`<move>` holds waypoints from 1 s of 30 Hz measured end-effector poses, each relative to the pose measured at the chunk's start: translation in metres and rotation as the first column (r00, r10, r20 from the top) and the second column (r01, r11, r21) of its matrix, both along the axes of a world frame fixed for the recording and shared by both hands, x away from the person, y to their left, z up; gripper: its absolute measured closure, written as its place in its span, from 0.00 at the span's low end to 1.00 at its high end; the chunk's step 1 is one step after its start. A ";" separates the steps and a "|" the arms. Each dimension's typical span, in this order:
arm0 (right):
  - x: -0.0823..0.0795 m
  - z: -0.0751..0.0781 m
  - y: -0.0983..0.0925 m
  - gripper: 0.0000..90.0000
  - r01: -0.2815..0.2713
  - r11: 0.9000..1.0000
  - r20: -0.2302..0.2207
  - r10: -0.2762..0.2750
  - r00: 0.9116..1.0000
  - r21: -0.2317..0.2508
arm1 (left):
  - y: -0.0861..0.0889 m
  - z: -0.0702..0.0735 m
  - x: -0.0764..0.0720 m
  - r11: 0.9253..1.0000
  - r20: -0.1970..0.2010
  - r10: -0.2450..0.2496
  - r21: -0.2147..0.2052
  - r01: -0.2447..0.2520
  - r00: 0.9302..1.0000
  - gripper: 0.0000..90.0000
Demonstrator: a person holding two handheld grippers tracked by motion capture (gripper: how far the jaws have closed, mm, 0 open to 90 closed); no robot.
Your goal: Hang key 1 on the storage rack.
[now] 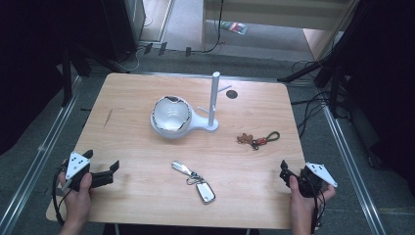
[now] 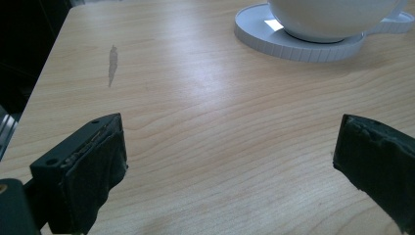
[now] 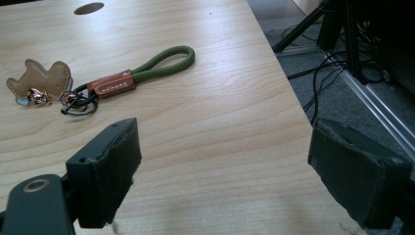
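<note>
High view: wood table (image 1: 147,196), grey floor (image 1: 342,161).

High view: fixed overhead, faces forward and down, far enough for whole wooden table (image 1: 147,196) plus floor beyond. Left gripper view: low, close to tabletop, looks toward white bowl stand (image 2: 298,44) at upper right of frame, same stand at centre of high view. Right gripper view: low, close, shares green-loop keychain (image 3: 122,78) and table's right edge with high view

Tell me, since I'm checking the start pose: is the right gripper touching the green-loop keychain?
Apart. The right gripper view shows bare table between the right gripper and the green-loop keychain, its fingers open.
</note>
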State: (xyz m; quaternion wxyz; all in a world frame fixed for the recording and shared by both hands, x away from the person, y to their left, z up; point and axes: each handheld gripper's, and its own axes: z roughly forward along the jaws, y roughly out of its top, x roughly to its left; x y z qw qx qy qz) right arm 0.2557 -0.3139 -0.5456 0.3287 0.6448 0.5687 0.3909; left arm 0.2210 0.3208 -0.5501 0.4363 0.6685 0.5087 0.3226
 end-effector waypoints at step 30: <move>0.010 0.011 0.017 0.23 0.077 0.992 0.001 -0.078 0.997 -0.102 | -0.001 0.000 0.001 1.000 -0.006 -0.007 0.005 0.007 1.000 0.00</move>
